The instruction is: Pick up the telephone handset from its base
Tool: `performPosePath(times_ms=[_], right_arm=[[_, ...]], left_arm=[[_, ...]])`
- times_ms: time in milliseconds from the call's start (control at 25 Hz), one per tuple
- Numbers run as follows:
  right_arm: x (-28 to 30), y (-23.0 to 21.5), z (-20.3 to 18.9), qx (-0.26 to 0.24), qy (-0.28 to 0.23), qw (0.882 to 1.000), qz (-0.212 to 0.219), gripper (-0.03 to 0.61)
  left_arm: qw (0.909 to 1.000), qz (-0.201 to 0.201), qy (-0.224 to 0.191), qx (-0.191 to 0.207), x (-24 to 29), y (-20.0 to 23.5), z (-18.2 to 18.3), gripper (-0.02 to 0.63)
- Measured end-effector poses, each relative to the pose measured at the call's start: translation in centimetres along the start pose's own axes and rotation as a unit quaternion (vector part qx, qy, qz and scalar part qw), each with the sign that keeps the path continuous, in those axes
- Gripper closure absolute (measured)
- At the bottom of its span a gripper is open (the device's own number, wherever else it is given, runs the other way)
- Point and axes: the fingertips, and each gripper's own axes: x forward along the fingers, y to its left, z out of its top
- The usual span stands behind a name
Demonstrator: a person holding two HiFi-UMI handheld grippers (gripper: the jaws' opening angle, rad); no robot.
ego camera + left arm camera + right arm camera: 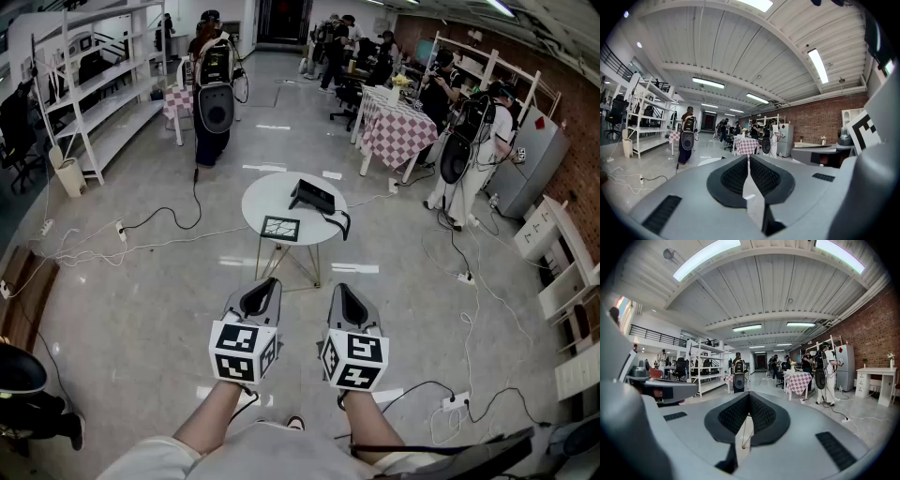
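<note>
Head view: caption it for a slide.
Left gripper and right gripper, both shut, face a round table holding the telephone.

The telephone (pixel 312 196) is black, on a white round table (pixel 262 197). The square card (pixel 279 228) is dark with a pale line pattern. The left gripper (pixel 268 282) and right gripper (pixel 341 288) are pale grey, with black ribbed pads and black-and-white square markers. The floor (pixel 141 281) is glossy grey. The tablecloth (pixel 401 131) is pink-and-white checked, the wall (pixel 577 103) is red brick, and the shelves (pixel 103 84) are white.

No legible text, label, brand or number anywhere; any lettering too small, blurred.
</note>
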Motion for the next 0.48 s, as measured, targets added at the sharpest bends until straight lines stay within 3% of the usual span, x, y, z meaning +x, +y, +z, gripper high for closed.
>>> performPosePath(times_ms=[480], right_arm=[[-0.8,2.9,-0.1,0.015,0.003,1.0,0.022,0.554]], left_arm=[[0.9999,-0.002,0.004,-0.01,-2.3,0.8,-0.8,0.584]])
